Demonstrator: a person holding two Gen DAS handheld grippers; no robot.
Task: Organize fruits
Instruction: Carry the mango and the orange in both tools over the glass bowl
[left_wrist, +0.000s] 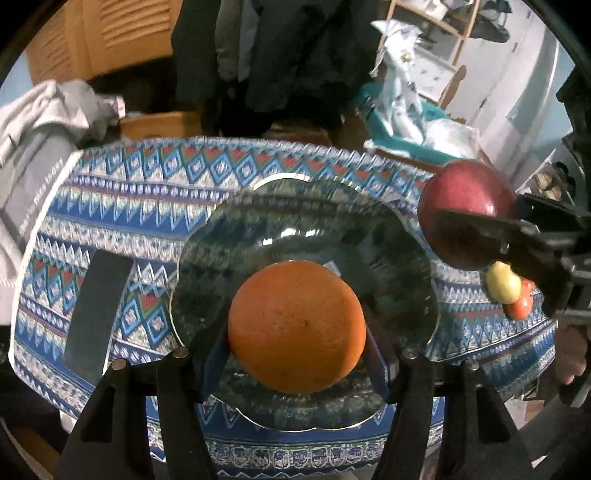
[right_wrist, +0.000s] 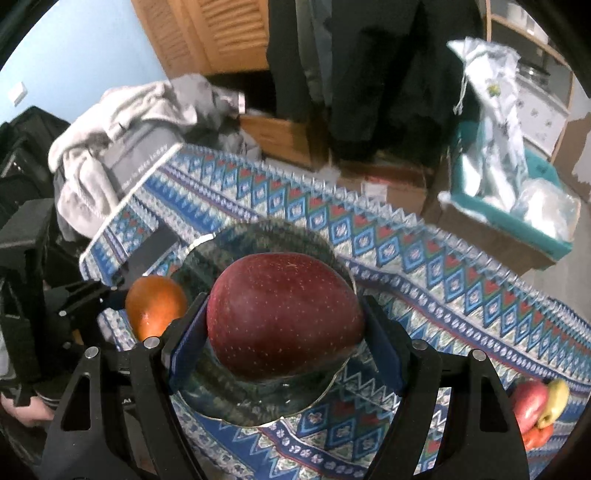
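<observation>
1. The left gripper (left_wrist: 297, 354) is clamping a round orange (left_wrist: 296, 326) over the dark green glass plate (left_wrist: 369, 229) at centre frame; the right gripper (right_wrist: 284, 345) is gripping a dark red apple (right_wrist: 284, 317) (finely speckled) above the same plate.
2. Both fruits are hiding the plate's middle; small fruits (right_wrist: 539, 410) at lower right are sitting half cut off.
3. The patterned worktop (left_wrist: 147, 206) is lying open toward the upper left.

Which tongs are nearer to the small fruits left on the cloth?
Right. The right tongs, shut on the red apple, hang just beside the small fruits. The left tongs, holding the orange, sit across the glass plate.
</observation>
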